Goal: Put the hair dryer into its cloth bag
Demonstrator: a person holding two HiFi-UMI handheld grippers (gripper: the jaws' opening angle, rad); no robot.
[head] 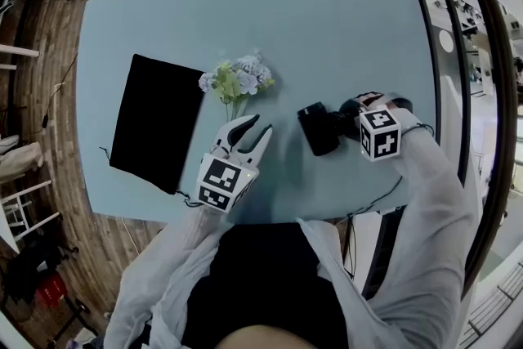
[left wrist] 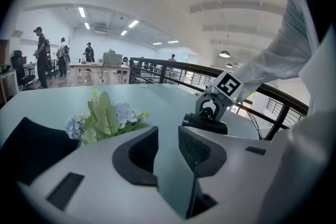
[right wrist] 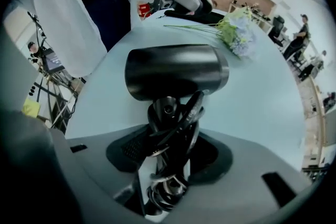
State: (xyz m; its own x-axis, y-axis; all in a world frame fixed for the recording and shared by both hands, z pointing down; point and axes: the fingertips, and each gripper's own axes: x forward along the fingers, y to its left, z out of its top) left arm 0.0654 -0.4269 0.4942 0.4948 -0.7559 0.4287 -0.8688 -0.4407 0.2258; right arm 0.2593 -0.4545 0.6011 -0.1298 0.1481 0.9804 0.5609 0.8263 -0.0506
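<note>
Closing in on the pickup now: the hair dryer [head: 325,127] lies on the right side of the desk [head: 343,29], directly under the right tongs [right wrist: 168,150], which point steeply down at it. The handle runs out to the person's right with the stubby barrel crossing it at the left end, the end facing the bag.

In the right gripper view the handle, with its cord [right wrist: 185,119] wound around it, stands squarely between the jaws. They have narrowed to about half their reach, and the cord wraps sit against both pads, so I read that as a grip on the handle, not a hover.

The cloth bag [head: 155,123] lies flat and well apart on the left side of the desk, its long side running away from the person. The loose strings at its near edge suggest the mouth is there, though I can't make out an opening. A bunch of artificial flowers [head: 237,82] lies between the bag and the dryer.

The left tongs [head: 257,127] hang just above the desk near the flower stems, part open with nothing between them. They are the nearer pair to the bag, likely the ones to hold its mouth.
</note>
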